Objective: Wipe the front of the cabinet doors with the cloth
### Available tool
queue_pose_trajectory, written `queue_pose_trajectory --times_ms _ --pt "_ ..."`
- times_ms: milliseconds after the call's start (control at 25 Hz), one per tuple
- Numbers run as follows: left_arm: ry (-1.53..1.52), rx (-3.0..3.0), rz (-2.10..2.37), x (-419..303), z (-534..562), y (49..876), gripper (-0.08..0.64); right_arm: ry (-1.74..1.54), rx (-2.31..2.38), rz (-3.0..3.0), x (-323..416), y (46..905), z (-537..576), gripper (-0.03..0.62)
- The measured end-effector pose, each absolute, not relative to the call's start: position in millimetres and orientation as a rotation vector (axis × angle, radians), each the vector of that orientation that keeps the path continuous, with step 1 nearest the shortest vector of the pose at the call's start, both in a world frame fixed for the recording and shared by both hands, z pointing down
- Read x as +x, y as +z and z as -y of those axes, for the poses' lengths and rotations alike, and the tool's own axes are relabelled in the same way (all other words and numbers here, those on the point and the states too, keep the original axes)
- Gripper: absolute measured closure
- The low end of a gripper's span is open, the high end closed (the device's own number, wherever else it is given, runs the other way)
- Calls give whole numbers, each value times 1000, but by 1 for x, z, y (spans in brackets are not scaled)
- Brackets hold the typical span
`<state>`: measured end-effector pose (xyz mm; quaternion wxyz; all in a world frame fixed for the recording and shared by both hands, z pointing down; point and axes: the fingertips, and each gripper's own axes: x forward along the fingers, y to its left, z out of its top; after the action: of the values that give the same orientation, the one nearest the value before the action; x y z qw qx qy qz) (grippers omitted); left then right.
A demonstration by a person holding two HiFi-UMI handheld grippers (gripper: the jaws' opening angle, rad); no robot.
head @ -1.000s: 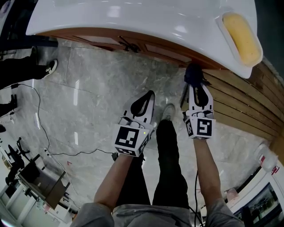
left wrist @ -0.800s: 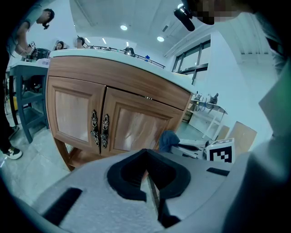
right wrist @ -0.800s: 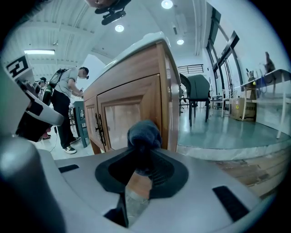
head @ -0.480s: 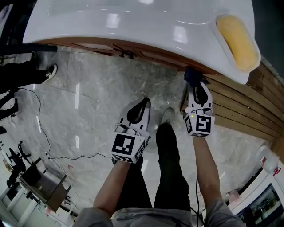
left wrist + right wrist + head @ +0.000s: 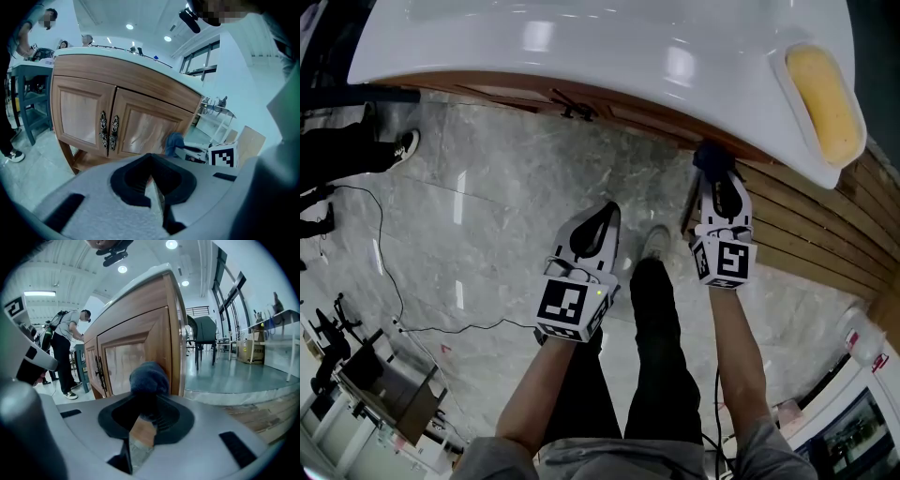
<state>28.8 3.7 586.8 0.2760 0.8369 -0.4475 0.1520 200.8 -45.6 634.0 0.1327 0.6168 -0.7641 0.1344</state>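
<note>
Both tools are closed: your right tool (image 5: 146, 405) pinches the blue cloth (image 5: 149, 377), bunched against the right cabinet door (image 5: 125, 357); your left tool (image 5: 151, 176) is empty. Being soft and limp, the cloth probably needs a deep grip, with a wad left protruding.

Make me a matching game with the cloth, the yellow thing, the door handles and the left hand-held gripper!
Things:
1. cloth
2. yellow thing
3. door handles
4. left hand-held gripper

Places or states:
A. on top of the white countertop
B. where the two cabinet doors meet
C. pinched in the right hand-held gripper
D. shut, holding nothing

Pairs: 1-C, 2-A, 3-B, 4-D
</note>
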Motion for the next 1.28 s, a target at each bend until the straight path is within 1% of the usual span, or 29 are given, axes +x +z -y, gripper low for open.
queue_pose_trajectory --times_ms 920,1280 --pt "417 2225 1175 -42 8 598 552 362 1857 2169 157 632 69 520" --pt "428 2238 1157 -65 14 599 552 354 1854 2194 124 630 80 520"
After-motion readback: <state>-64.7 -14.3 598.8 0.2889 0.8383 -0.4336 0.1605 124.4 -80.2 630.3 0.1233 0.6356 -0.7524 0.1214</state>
